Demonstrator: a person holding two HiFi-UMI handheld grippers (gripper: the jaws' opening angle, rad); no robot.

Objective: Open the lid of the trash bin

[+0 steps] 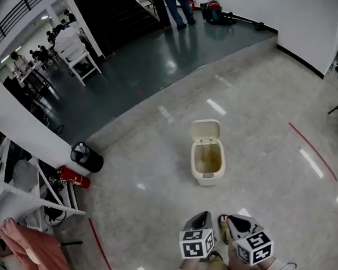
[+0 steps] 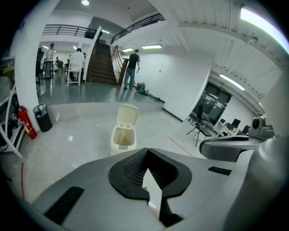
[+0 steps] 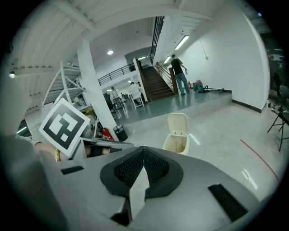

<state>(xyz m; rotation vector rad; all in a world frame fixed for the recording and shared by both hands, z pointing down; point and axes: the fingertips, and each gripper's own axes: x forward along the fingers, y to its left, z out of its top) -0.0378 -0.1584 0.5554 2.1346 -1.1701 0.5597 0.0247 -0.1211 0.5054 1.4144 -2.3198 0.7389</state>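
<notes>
Both grippers are held low and close together at the bottom edge of the head view, side by side and aimed forward over the concrete floor (image 1: 265,176). The left gripper (image 1: 201,220) is seen with its jaws brought together at the tips, nothing clamped between them. The right gripper (image 1: 236,223) is likewise closed on nothing, and a hand (image 3: 45,151) is glimpsed beside its marker cube.

The cream trash bin (image 1: 208,178) stands on the floor ahead of both grippers, well apart from them. Its lid (image 1: 206,129) is tipped up and back on the far hinge, so the mouth is left uncovered. A yellowish inner wall is shown; whether anything lies at the bottom cannot be told. A black bucket (image 1: 89,161) is set by the white pillar (image 1: 16,123), just beside a red fire extinguisher (image 1: 73,177).
</notes>
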